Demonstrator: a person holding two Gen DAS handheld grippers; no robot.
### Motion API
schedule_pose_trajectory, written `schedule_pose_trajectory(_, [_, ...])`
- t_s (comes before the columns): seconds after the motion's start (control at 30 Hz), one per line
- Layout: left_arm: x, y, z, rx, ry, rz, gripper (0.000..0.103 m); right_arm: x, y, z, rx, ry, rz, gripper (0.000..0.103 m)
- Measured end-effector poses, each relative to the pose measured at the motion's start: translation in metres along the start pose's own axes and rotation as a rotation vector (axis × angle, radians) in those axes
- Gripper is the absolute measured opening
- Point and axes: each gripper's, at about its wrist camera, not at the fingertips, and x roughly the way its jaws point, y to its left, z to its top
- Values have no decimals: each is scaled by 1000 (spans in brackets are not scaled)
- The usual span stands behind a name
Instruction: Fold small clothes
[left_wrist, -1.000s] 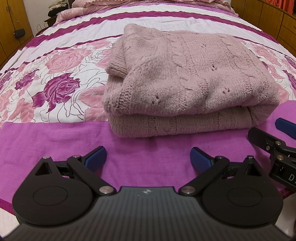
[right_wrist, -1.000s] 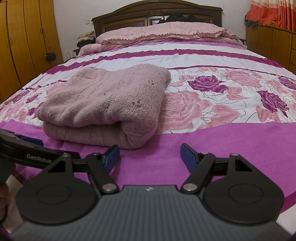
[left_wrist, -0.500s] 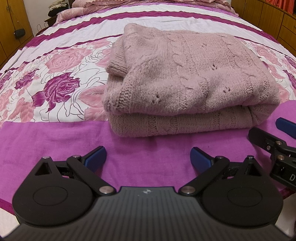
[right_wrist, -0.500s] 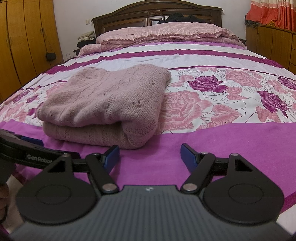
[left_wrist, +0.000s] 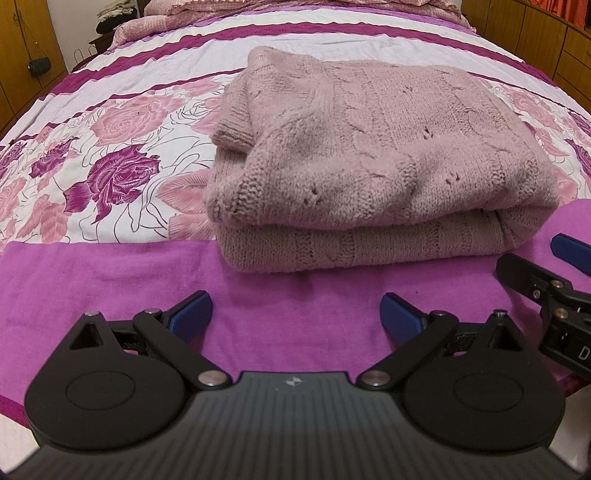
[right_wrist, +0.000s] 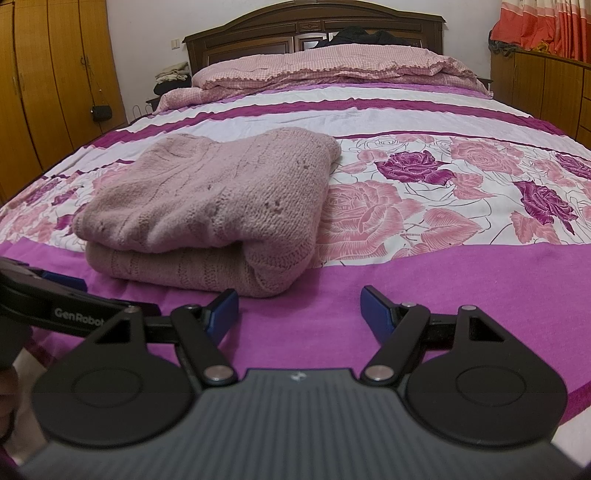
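Folded pink sweater (left_wrist: 376, 166) lies on the bedspread (left_wrist: 110, 166), long axis running three to nine o'clock. Left gripper (left_wrist: 295, 314) and right gripper (right_wrist: 299, 310) hover near it, jaws spread, empty.

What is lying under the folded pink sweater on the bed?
The sweater lies on the bedspread, across the border between its rose print and its plain purple band. The cloth directly beneath is covered, so anything hidden there cannot be seen.
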Motion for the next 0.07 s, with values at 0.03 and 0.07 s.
schedule_pose_trajectory(0.03, [0, 0, 0, 1, 0, 0, 101, 0, 0, 0, 0, 0, 0, 74])
schedule_pose_trajectory(0.07, [0, 0, 0, 1, 0, 0, 101, 0, 0, 0, 0, 0, 0, 74])
